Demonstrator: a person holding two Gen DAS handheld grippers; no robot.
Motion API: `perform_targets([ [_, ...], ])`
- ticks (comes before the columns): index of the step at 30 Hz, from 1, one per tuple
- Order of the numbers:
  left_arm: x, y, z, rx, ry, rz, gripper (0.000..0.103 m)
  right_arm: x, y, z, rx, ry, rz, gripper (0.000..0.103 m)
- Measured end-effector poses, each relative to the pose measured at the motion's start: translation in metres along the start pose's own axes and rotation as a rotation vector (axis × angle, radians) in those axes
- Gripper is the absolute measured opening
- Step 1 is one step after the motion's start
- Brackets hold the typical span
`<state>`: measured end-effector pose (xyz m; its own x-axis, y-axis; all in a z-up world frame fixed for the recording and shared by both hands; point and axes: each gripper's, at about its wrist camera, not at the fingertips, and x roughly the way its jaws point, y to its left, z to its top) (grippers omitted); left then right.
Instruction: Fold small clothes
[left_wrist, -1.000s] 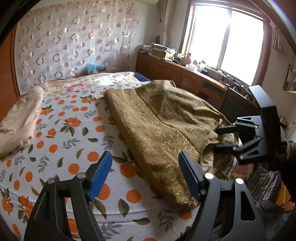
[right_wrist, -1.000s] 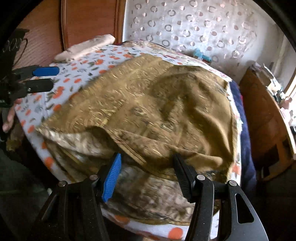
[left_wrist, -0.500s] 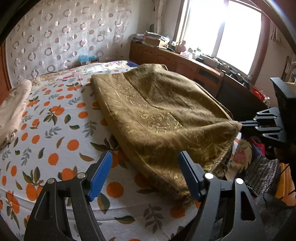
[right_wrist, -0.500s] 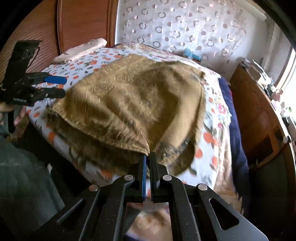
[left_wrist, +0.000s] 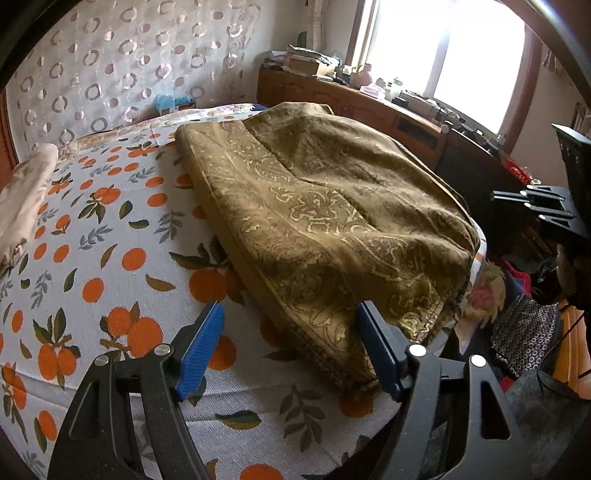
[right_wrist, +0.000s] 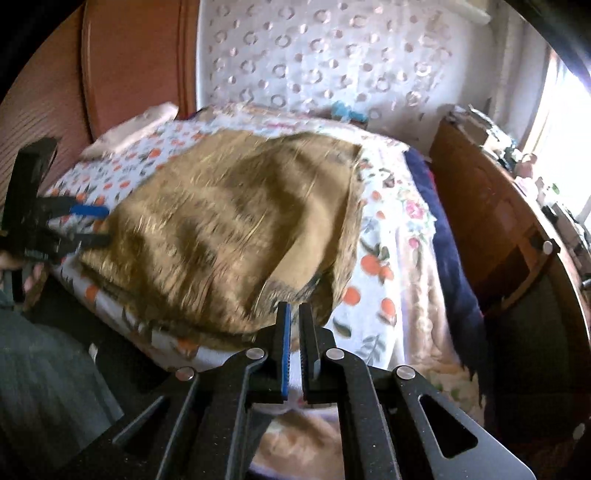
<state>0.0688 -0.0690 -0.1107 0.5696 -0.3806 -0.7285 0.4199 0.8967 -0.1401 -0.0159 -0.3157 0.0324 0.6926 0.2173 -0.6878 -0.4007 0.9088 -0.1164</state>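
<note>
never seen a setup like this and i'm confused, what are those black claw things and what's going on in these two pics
There is no robot here. A person holds a two-finger gripper in each hand, and each gripper carries a wide-angle camera that looks out along its own fingers. One picture comes from the left gripper, the other from the right gripper.

Both look at a bed with an orange-print sheet. An olive-gold patterned cloth lies on it, partly folded, and a beige bundle lies at the far edge.

The left gripper is wide open over the cloth's near corner and holds nothing. The right gripper's jaws are just opening, with the cloth's edge at their tips and nothing visibly pinched.
</note>
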Motion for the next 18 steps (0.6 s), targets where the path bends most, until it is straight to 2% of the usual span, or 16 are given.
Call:
perform_targets([
  [2, 0.001, 0.000, 0.000, 0.002, 0.004, 0.001, 0.075, 0.007, 0.000, 0.000, 0.028, 0.000, 0.023, 0.034],
  [4, 0.001, 0.000, -0.001, 0.000, 0.007, -0.002, 0.075, 0.017, 0.000, -0.001, 0.059, -0.001, 0.059, 0.042],
  [9, 0.002, 0.001, -0.002, -0.001, 0.004, 0.000, 0.075, 0.040, -0.004, -0.006, 0.094, 0.011, 0.037, 0.045],
  [13, 0.002, 0.000, -0.003, 0.002, 0.002, -0.005, 0.075, 0.041, -0.007, -0.003, 0.113, 0.002, 0.025, 0.046],
  [14, 0.002, 0.000, -0.003, 0.004, 0.004, -0.012, 0.073, 0.040, -0.006, -0.001, 0.112, -0.001, 0.018, 0.046],
  [15, 0.001, -0.001, -0.004, 0.007, 0.006, -0.019, 0.067, 0.038, -0.004, 0.001, 0.108, -0.009, 0.012, 0.046],
  [18, -0.002, -0.004, -0.005, 0.019, 0.015, -0.039, 0.062, 0.036, 0.005, 0.004, 0.099, -0.036, 0.022, 0.046],
])
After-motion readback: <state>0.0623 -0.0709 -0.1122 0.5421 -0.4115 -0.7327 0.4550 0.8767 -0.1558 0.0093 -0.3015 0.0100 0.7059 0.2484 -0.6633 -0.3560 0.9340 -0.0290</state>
